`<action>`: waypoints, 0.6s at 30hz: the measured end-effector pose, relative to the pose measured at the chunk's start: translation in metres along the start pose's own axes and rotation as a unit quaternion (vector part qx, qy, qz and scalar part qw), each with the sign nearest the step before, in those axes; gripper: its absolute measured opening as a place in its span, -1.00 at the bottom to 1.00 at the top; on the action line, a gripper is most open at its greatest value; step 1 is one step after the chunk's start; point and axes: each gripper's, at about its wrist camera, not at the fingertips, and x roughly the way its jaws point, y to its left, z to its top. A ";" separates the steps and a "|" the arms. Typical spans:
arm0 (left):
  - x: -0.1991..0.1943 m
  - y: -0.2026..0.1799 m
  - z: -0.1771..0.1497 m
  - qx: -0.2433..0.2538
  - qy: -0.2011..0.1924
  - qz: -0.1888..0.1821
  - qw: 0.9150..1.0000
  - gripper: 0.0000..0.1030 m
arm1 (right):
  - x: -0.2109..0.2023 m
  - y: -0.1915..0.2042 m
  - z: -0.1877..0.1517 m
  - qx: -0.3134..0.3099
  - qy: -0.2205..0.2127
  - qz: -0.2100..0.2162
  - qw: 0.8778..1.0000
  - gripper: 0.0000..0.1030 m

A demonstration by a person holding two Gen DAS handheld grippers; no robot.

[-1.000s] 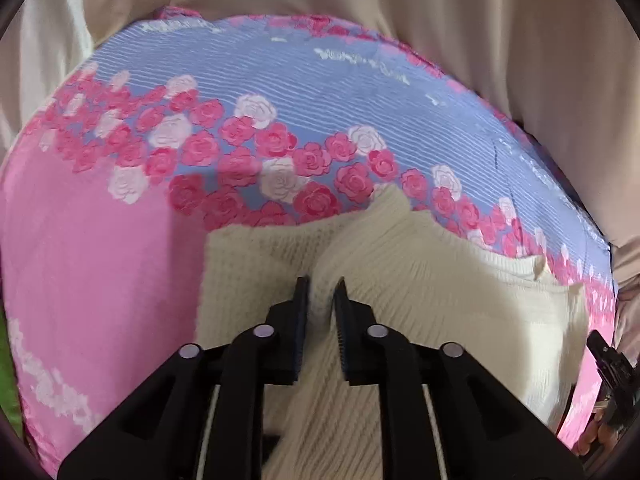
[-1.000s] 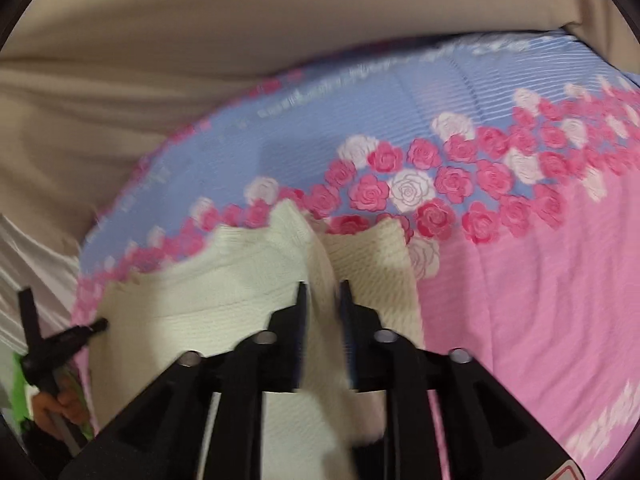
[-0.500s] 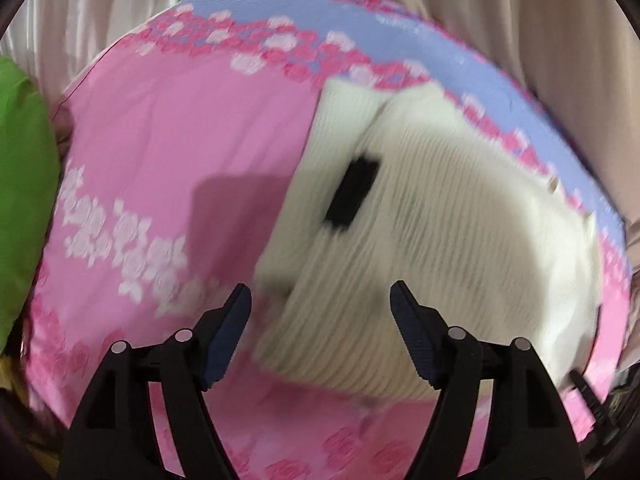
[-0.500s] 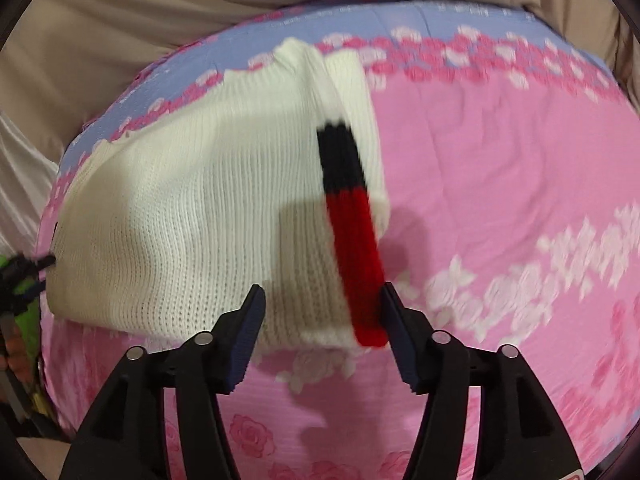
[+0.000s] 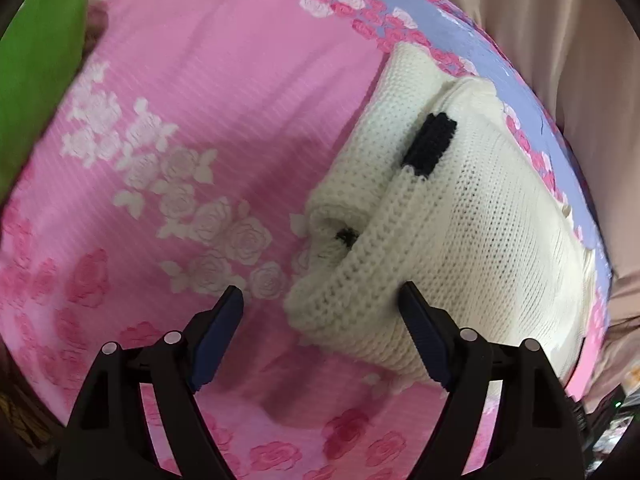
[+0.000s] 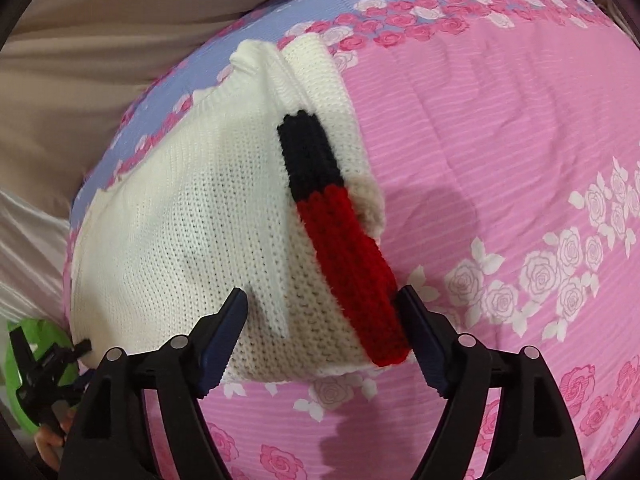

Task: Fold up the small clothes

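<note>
Change: a second ago both grippers were pinched shut on the cream knit; half a second ago they had let go. Now the left gripper [image 5: 320, 316] and right gripper [image 6: 322, 316] are drawn back to the near edge, fingers spread wide, gripping nothing.
Sweater: the cream knit sweater [image 5: 472, 216] lies folded on the bedspread [image 5: 224, 92], toward its far side, its top reaching the blue band.
Left view: the right-hand finger pad [image 5: 420, 328] overlaps the sweater's near hem; contact cannot be told. The other finger is over bare pink cloth.
Right view: the near hem sits between the spread fingers. A black-and-red strip [image 6: 340, 240] runs down the fold, its red end close to the right-hand finger.
Hidden: in the left view only a short black piece of the strip shows; the rest is tucked in the fold. Sweater edges there are slightly blurred.
Cut off: the other handheld gripper [image 6: 44, 364] shows only partly at the right view's lower left, against something green.
Surface: pink bedspread with white and pink roses, blue striped band at the far edge.
Room: beige drapery [image 6: 100, 40] behind; a green object [image 5: 36, 60] at the left view's upper left, unidentifiable.
</note>
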 end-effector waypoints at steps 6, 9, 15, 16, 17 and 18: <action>-0.001 -0.014 0.005 0.036 0.017 -0.038 0.998 -0.59 | 0.000 0.000 -0.006 0.009 -0.009 0.006 1.000 -0.65; -0.021 -0.014 0.008 0.034 0.017 -0.059 0.998 -0.67 | -0.009 -0.001 -0.001 0.039 -0.007 0.044 0.998 -0.71; -0.063 0.006 -0.009 0.073 0.048 -0.074 0.993 -0.69 | -0.083 -0.005 -0.016 0.010 -0.034 0.041 0.998 -0.75; -0.061 0.012 -0.016 0.078 0.061 -0.069 0.993 -0.68 | -0.087 -0.011 -0.028 0.009 -0.022 0.031 0.999 -0.75; -0.057 0.020 -0.027 0.080 0.077 -0.060 0.992 -0.68 | -0.087 -0.017 -0.039 0.007 -0.007 0.021 1.000 -0.74; -0.052 0.028 -0.036 0.081 0.088 -0.051 0.991 -0.67 | -0.084 -0.023 -0.051 0.004 0.009 0.012 1.000 -0.72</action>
